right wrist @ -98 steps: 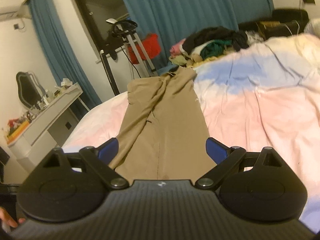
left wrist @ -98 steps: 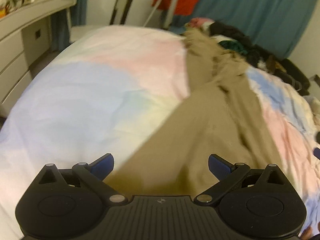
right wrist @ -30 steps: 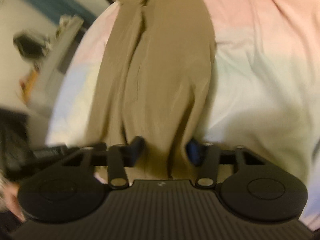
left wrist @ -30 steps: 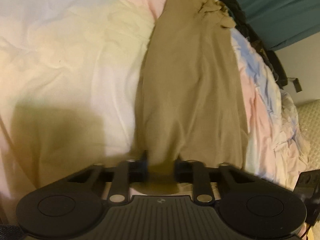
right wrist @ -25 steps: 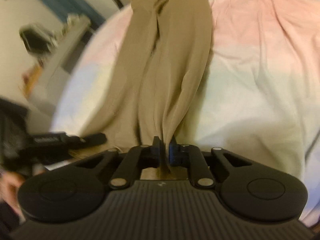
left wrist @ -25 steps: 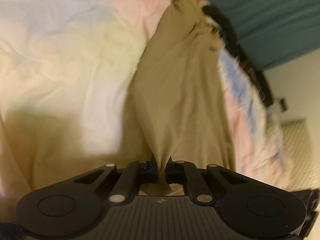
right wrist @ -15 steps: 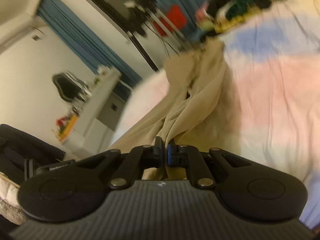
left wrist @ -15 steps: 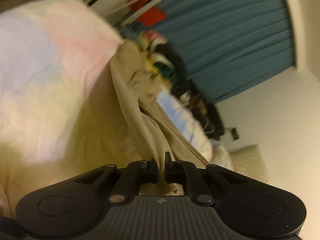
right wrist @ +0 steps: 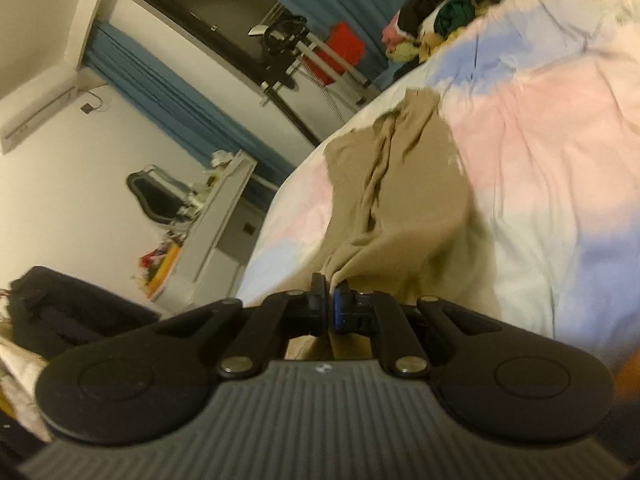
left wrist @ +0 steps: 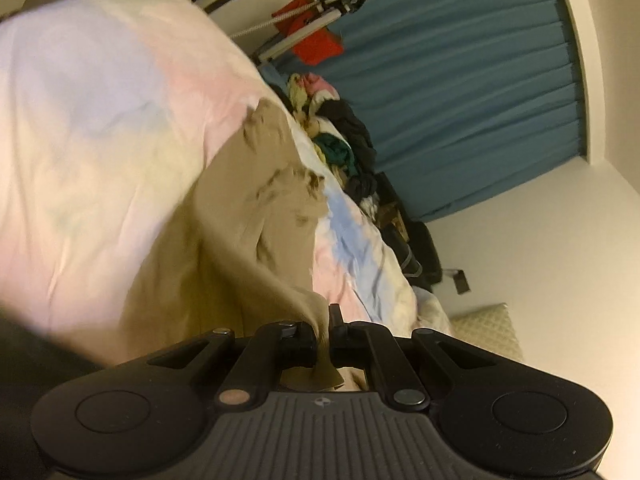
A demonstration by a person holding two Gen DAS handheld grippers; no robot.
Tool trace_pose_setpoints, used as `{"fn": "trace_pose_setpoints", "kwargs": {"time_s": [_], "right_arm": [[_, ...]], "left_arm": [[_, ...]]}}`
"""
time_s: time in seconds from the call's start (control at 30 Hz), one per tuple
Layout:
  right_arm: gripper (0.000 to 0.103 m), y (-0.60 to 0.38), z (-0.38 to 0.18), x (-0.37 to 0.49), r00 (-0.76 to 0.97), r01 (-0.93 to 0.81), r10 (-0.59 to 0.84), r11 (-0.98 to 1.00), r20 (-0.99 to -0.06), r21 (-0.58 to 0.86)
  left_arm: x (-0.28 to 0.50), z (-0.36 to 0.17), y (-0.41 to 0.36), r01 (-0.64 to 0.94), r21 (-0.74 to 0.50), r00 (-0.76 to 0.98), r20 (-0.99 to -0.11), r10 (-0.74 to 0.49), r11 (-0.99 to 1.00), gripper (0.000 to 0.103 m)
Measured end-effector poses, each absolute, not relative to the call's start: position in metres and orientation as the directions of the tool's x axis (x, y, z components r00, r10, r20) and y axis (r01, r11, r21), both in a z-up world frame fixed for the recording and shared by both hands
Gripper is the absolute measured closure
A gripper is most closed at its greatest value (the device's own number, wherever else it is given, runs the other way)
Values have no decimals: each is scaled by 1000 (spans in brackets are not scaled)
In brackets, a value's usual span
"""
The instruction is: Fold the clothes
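The trousers [left wrist: 256,216] lie lengthwise on the bed [left wrist: 100,128], their near end pinched in the left gripper [left wrist: 329,328] and the right gripper [right wrist: 329,304]. A clothes pile [left wrist: 340,140] sits on the bed beyond their far end, with curtains [left wrist: 460,92] behind it.

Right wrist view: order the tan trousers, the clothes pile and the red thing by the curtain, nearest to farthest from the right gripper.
1. Tan trousers, clamped in the right gripper.
2. Clothes pile, upper right on the bed.
3. Red thing, beyond the bed.
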State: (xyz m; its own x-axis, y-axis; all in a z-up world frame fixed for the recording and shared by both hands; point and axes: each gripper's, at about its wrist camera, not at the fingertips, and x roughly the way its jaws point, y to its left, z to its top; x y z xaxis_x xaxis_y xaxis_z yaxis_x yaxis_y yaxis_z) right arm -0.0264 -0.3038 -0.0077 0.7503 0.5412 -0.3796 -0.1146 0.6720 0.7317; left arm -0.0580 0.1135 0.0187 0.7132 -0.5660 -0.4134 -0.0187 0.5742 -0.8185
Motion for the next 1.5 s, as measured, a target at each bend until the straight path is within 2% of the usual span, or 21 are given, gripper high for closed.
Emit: {"fn": "trace_pose_setpoints", "kwargs": {"time_s": [0.13, 0.3, 0.43, 0.57, 0.63, 0.8, 0.97, 1.03, 1.07, 1.1, 1.2, 1.23, 1.27, 1.3, 1.33, 1.47, 1.5], "right_arm": [[96, -303, 3, 35, 765, -102, 519, 684, -383, 723], [96, -293, 7, 131, 791, -64, 435, 759, -430, 648], [96, -287, -18, 192, 796, -23, 367, 813, -481, 582], [96, -285, -55, 226, 813, -15, 305, 863, -496, 505], [96, -285, -74, 239, 812, -11, 291, 875, -506, 485], [96, -270, -115, 270, 763, -21, 231, 942, -604, 334], [94, -266, -132, 278, 743, 13, 212, 944, -635, 330], [94, -266, -126, 273, 753, 19, 205, 943, -625, 332], [93, -266, -121, 269, 762, 21, 201, 942, -615, 334], [93, -266, -116, 265, 769, 21, 199, 942, -607, 336], [87, -264, -97, 246, 789, 17, 193, 942, -584, 334], [75, -262, -91, 239, 797, 16, 190, 943, -574, 333], [50, -261, -85, 229, 808, 12, 190, 942, -558, 336], [37, -259, -78, 219, 820, 5, 192, 939, -539, 343], [15, -257, -71, 208, 833, -3, 193, 938, -518, 345], [14, -245, -45, 172, 860, -48, 192, 953, -473, 299], [14, -243, -40, 165, 865, -59, 196, 954, -462, 294]], "left_arm": [[11, 34, 103, -10, -776, 745, -427, -513, 631, 98], [94, 35, 89, -9, -695, 783, -452, -428, 719, 98], [147, 17, 77, -17, -614, 813, -468, -346, 789, 98], [182, -14, 66, 6, -455, 835, -488, -255, 891, 98], [200, -37, 65, -5, -437, 823, -513, -245, 900, 98], [245, -83, 53, -6, -342, 784, -585, -208, 940, 97], [256, -96, 48, 15, -306, 770, -604, -206, 952, 95], [253, -92, 46, 37, -295, 771, -599, -215, 955, 78], [248, -85, 44, 52, -283, 776, -592, -217, 958, 59], [244, -79, 41, 67, -270, 781, -585, -218, 961, 47], [223, -57, 32, 85, -213, 815, -547, -191, 973, 32], [213, -50, 30, 94, -202, 824, -533, -190, 975, 29], [203, -42, 29, 104, -191, 833, -520, -190, 976, 22], [194, -35, 27, 111, -182, 840, -508, -191, 977, 19], [183, -29, 25, 124, -176, 845, -498, -196, 977, 19], [136, -4, 22, 138, -154, 869, -455, -194, 978, 2], [124, 1, 21, 137, -147, 876, -444, -189, 980, 1]]}}
